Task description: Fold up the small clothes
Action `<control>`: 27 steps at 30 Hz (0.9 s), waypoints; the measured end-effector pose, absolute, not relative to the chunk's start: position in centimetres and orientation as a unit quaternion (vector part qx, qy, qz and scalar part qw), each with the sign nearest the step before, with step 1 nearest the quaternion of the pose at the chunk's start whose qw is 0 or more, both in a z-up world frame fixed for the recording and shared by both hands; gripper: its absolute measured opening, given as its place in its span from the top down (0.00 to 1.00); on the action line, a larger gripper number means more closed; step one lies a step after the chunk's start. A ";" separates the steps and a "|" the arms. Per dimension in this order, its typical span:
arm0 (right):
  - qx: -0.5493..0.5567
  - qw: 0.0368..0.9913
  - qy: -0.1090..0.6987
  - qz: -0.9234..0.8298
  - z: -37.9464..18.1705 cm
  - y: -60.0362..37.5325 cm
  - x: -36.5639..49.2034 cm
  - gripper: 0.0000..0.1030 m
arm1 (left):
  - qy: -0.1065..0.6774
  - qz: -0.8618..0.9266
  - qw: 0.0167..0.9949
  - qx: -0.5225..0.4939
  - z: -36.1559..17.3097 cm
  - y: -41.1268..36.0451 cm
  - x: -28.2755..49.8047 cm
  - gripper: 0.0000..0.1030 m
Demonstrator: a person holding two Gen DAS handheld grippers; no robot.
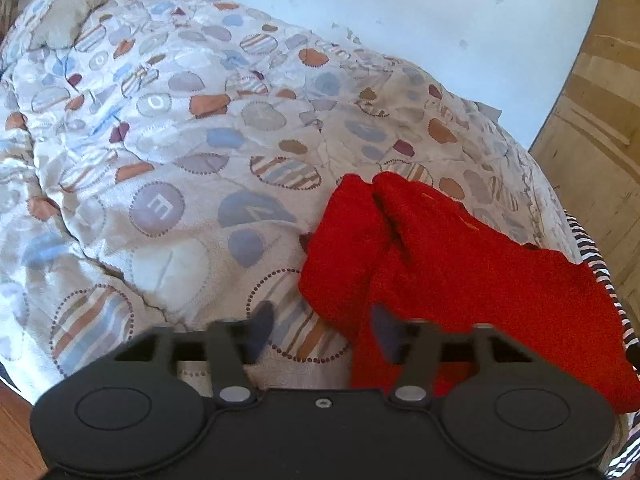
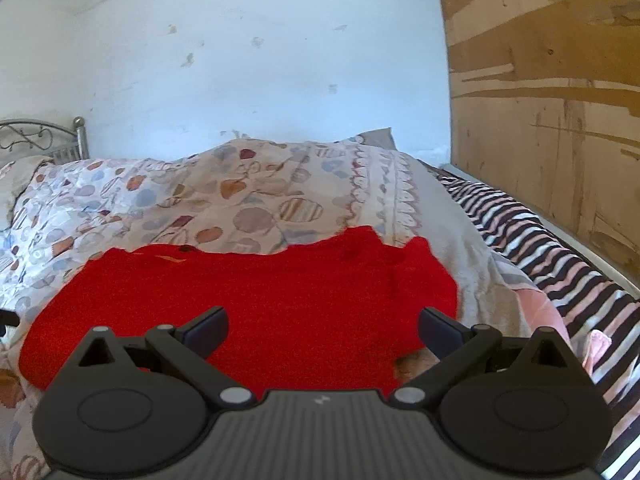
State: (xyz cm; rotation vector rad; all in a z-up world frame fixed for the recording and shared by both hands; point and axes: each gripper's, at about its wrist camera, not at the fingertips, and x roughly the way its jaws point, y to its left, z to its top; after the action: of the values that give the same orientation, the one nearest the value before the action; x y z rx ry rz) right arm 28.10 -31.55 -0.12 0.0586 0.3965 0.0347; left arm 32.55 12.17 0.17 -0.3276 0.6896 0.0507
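Red garment (image 2: 248, 300) flat on quilt (image 2: 168, 200), long axis sideways; left tool (image 1: 320, 336), right tool (image 2: 323, 332) both agape, empty.

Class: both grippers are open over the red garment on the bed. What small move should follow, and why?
Probably lower the right gripper onto the red garment's near edge and close: its jaws stand wide with nothing between them, and the cloth lies flat on the quilt.

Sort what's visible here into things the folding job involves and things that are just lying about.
Job:
red garment
left gripper, open
right gripper, open, nothing between its pads

Lying about:
patterned quilt
striped sheet
metal bed frame
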 end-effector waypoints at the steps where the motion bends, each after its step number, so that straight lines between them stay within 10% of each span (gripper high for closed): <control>1: 0.027 0.980 0.197 0.021 -0.1 -31.2 28.0 0.00 | 0.334 0.024 0.929 -0.156 0.3 12.1 32.5 0.38; 27: 0.026 0.975 0.217 0.051 -1.8 -28.1 30.1 0.00 | 0.359 0.018 0.923 -0.139 -3.3 10.9 41.8 0.13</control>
State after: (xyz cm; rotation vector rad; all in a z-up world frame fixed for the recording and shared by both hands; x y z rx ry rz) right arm 30.11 -28.10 -1.78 0.0517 0.4375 0.1034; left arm 41.77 10.91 -3.32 -0.2844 0.7361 0.0376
